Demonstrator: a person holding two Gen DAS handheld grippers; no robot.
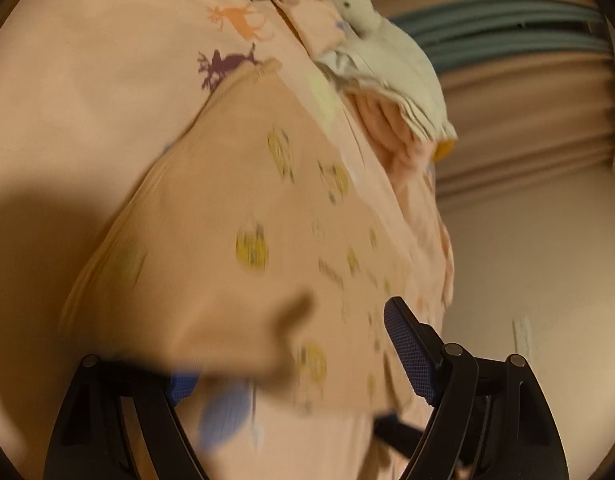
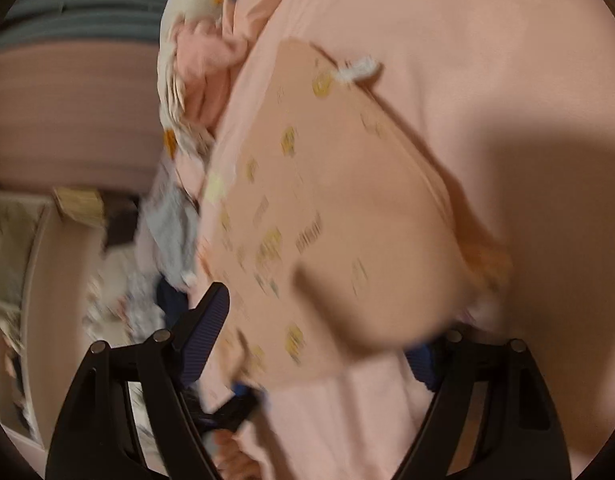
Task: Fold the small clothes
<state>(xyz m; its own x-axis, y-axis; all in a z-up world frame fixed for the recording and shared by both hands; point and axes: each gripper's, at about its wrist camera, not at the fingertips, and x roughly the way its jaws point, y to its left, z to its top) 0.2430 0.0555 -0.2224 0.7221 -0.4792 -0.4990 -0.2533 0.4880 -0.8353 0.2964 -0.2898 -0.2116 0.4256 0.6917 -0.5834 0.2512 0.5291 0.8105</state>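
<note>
Nearest us, the left hand-held gripper [image 1: 303, 364] and right hand-held gripper [image 2: 319, 344] stand wide, gripping nothing. Between their jaws the peach garment [image 1: 235, 216] lies folded flat on the bed [image 1: 87, 80]. Beyond it, a clothes pile [image 1: 391, 84] awaits folding.

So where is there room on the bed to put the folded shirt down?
Bare pink sheet lies beside the peach garment, past the purple deer print. It is crowded by the white duck toy and the heap of clothes.
</note>
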